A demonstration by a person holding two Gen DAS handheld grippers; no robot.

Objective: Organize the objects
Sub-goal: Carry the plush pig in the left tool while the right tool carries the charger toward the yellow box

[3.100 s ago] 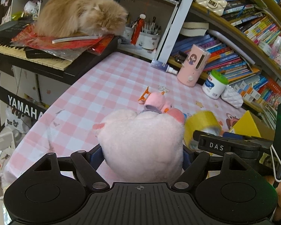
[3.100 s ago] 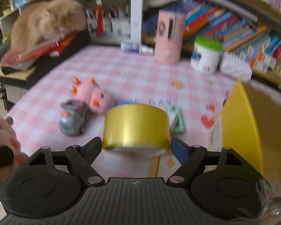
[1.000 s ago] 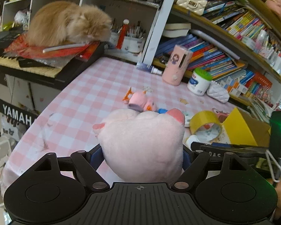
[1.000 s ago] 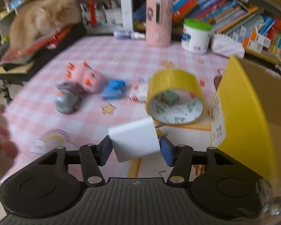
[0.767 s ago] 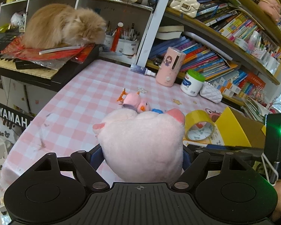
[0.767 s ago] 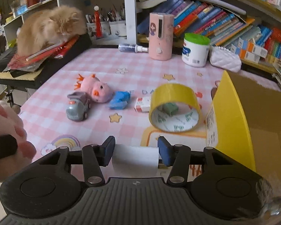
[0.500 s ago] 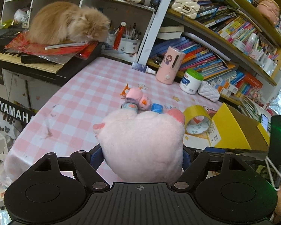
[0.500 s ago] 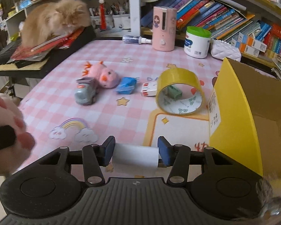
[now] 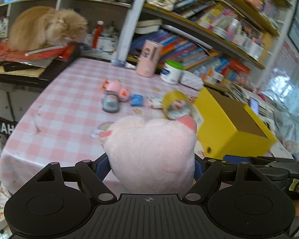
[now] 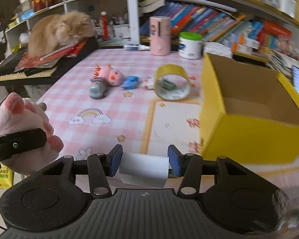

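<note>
Both views are taken from the wrists, angled down over the pink checked tablecloth — the open yellow cardboard box is shared, close by.

From the right wrist view, bare counter lies open at 12 o'clock. The yellow box walls off 2 o'clock, its top open. Farther on, the tape roll stands on edge at 12, with the toy car, pink plush toy and blue item clustered at 11. A keyboard bearing a cat blocks 10 o'clock.
</note>
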